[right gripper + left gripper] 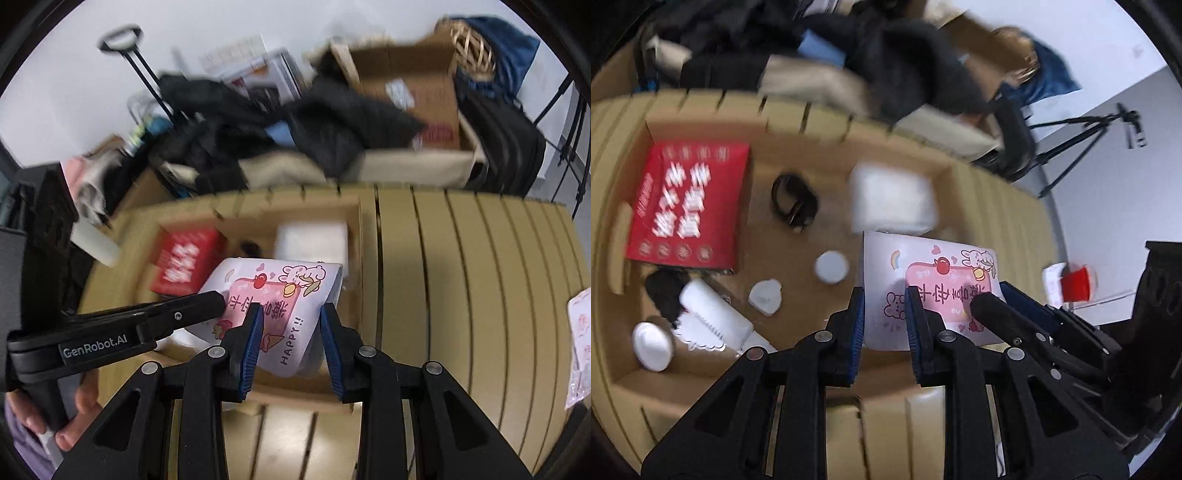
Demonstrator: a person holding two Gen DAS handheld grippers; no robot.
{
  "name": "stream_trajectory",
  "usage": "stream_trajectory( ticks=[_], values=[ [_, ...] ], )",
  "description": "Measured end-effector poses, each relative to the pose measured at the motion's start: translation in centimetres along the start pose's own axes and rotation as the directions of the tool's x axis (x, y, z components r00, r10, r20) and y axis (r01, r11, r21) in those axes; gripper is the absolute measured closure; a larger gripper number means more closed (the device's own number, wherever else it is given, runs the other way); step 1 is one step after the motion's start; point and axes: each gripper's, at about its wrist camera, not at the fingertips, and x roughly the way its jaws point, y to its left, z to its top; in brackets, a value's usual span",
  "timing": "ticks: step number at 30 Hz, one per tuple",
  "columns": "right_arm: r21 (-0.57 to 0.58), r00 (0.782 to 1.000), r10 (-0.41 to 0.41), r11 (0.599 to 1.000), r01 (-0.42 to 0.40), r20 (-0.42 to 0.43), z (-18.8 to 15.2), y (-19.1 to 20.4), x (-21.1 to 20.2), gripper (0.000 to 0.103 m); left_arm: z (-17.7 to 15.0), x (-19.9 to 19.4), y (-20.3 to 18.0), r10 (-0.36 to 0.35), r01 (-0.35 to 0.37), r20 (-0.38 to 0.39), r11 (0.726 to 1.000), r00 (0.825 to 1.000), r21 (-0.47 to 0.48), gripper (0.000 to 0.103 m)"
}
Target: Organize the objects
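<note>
A large open cardboard box [942,173] sits sunk in the slatted tan surface [480,258], and both grippers hang over it with a white cartoon-printed bag [923,280]. Inside the box lie a red carton [690,206], a white pack [890,199], a black coiled strap [794,199] and some small white pieces. The left gripper [884,317] and the right gripper [291,328] are both nearly closed, each pinching an edge of the bag, it seems. I judge the step to be lowering the bag into the box; next both must let go together over the free floor near the white pack.
</note>
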Motion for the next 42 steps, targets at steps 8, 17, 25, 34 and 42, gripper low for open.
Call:
stream_trajectory(
  ticks=[8,17,25,34,42],
  values=[
    [-0.092,0.982,-0.159,0.984,0.150,-0.102,-1.7,0.1,5.3,0.069,-2.1,5.0,0.9,0.070,-0.065,-0.078,0.996,0.995,0.063,0.086],
    [-0.120,0.980,-0.186,0.977,0.178,-0.064,-1.5,2.0,0.1,0.069,-3.5,-4.8,-1.6,0.064,-0.074,0.061,0.982,0.996,0.173,0.080],
    [-0.212,0.978,-0.180,0.957,0.200,0.108,-2.2,5.9,-15.0,0.031,-6.8,-21.4,-5.3,0.179,-0.264,0.291,0.921,0.940,0.286,0.020],
    [-0.222,0.964,-0.126,0.958,0.179,0.234,-7.4,8.2,-25.4,0.030,-14.9,-28.9,-6.4,0.150,-0.270,0.344,0.902,0.927,0.335,0.009],
    [-0.230,0.944,-0.020,0.968,0.101,0.329,-16.3,9.3,-28.9,0.030,-24.9,-32.0,-5.3,0.135,-0.299,0.422,0.887,0.896,0.351,0.009]
  ],
)
